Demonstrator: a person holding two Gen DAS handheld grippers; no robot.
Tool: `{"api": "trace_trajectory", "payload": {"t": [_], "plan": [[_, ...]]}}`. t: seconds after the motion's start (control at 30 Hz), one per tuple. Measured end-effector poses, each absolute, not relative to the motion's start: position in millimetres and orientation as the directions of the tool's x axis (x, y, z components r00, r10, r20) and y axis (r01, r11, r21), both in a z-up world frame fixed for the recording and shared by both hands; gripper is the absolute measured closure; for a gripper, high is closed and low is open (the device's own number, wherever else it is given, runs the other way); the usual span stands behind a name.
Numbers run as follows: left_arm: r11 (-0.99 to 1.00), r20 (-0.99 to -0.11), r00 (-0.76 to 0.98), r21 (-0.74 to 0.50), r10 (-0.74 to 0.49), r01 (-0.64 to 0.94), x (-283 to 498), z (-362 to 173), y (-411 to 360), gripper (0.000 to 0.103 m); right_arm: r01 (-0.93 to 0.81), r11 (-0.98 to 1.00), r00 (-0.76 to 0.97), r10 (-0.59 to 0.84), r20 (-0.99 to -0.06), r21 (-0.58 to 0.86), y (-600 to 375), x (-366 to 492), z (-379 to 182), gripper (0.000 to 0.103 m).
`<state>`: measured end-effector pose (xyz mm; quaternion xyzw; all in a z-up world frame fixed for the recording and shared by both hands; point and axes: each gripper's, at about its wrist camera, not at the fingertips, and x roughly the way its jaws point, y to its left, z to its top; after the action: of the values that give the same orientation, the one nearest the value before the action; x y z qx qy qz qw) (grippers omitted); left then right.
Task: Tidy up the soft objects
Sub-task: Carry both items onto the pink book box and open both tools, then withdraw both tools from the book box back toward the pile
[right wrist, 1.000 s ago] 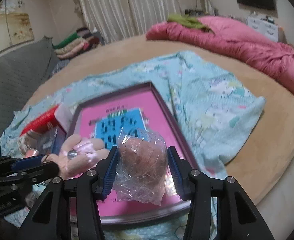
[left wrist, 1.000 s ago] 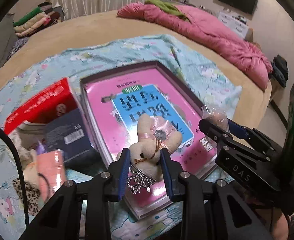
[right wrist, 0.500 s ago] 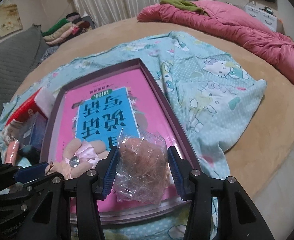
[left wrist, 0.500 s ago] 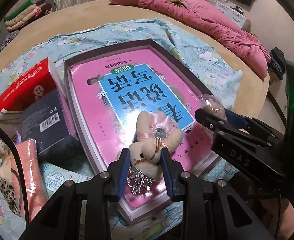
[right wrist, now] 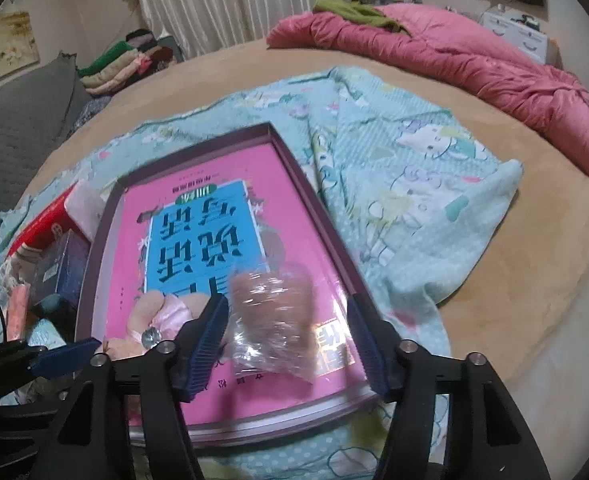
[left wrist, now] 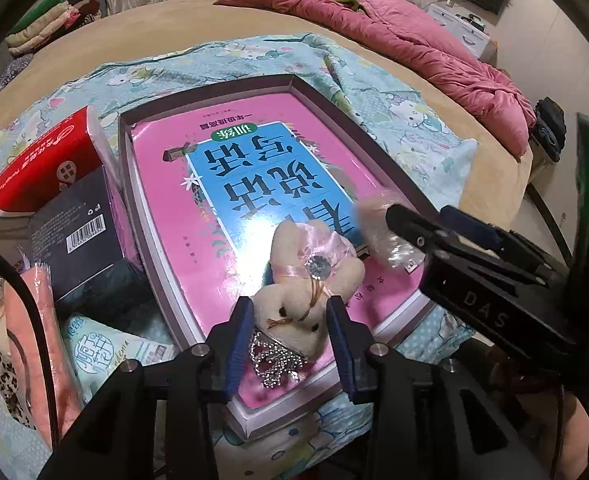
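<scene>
Two soft things over the pink book: my left fingers clamp the plush bunny; my right fingers are spread, the bagged brown toy (blurred) between them.

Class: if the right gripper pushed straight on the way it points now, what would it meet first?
Probably the bagged brown toy between the open right gripper fingers, then the pink book beneath; depth is unclear.

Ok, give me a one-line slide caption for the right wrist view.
Right hand-held gripper open around a plastic-wrapped brown plush over the pink book in its box.
</scene>
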<state>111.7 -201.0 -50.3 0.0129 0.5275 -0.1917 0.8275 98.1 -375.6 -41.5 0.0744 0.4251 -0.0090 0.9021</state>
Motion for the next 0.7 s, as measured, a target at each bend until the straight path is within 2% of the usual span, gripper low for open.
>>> {"api": "trace_trajectory", "payload": {"t": [0.13, 0.47, 0.7], "plan": [[0.925, -0.873, 0.379, -0.18, -0.307, 0.334, 108.8, -46.6, -200.2, 0.048, 0.113, 0.986, 0.678, 0.015, -0.735, 0.124, -379.5, 90.7, -30.4, 0.028], [0.929, -0.842, 0.442, -0.17, -0.31, 0.328, 95.0, -19.8, -186.2, 0.036, 0.157, 0.976, 0.776, -0.027, -0.63, 0.151, -382.5, 69.4, 1.2, 0.025], [0.936, -0.819, 0.492, -0.147, -0.297, 0.319, 78.9, 4.5, -167.4, 0.03, 0.132, 0.981, 0.796, -0.021, -0.605, 0.14, -367.9, 59.7, 14.9, 0.025]]}}
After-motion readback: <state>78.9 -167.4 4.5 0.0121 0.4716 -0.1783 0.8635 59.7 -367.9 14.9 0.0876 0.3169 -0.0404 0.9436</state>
